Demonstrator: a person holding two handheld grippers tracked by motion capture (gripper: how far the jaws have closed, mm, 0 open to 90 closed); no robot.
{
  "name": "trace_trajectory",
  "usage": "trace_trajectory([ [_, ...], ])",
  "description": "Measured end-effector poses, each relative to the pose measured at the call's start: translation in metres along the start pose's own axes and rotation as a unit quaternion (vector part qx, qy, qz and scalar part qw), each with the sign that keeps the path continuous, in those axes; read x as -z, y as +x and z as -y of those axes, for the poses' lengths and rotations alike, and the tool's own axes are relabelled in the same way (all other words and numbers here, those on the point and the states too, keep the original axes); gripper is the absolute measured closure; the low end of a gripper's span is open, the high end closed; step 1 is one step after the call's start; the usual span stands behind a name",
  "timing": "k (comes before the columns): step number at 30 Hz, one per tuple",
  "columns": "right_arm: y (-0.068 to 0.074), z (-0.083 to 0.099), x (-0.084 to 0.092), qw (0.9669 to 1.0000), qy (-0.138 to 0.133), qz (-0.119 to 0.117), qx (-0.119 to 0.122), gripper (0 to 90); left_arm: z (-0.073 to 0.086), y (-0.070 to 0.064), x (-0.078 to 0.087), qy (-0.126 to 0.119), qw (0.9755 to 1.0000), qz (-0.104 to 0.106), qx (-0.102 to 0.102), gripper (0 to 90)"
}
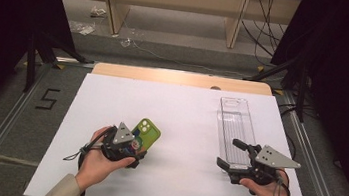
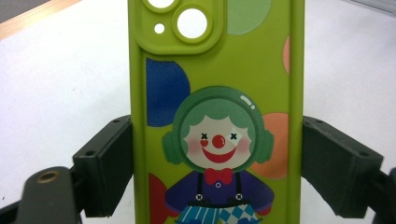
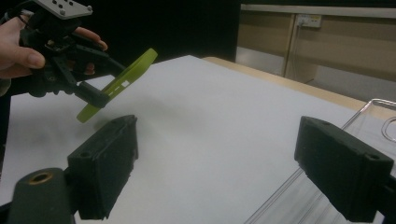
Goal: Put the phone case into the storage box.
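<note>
Near the front-left corner of the white table (image 1: 181,109), your left gripper (image 1: 127,155) is clamped across the green phone case (image 2: 217,116), which is lifted and tilted off the surface! Over by the right edge, your right gripper (image 3: 224,172) hovers with jaws apart and nothing between them, right at the near end of the clear tray (image 1: 234,120). Keep that case level, carry it across steadily, and line its long side up with the tray before letting go.

Wooden table (image 1: 115,70) covered by a white sheet (image 1: 180,114); a clear plastic tray (image 1: 234,120) lies on the sheet's right side.
</note>
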State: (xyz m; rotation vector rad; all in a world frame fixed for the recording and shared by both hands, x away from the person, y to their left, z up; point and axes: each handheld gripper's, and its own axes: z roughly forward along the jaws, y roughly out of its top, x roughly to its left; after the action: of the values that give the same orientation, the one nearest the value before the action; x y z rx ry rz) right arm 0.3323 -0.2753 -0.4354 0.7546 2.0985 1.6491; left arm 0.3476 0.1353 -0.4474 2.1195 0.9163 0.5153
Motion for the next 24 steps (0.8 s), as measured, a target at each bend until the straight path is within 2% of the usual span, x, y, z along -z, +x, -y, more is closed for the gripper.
trace_trajectory([
  [24, 0.0056, -0.0049, -0.0087, 1.0000, 0.000, -0.008, 0.001, 13.7, -0.0029, -0.0078, -0.0009, -0.012, 0.9999, 0.007, -0.004, 16.2],
])
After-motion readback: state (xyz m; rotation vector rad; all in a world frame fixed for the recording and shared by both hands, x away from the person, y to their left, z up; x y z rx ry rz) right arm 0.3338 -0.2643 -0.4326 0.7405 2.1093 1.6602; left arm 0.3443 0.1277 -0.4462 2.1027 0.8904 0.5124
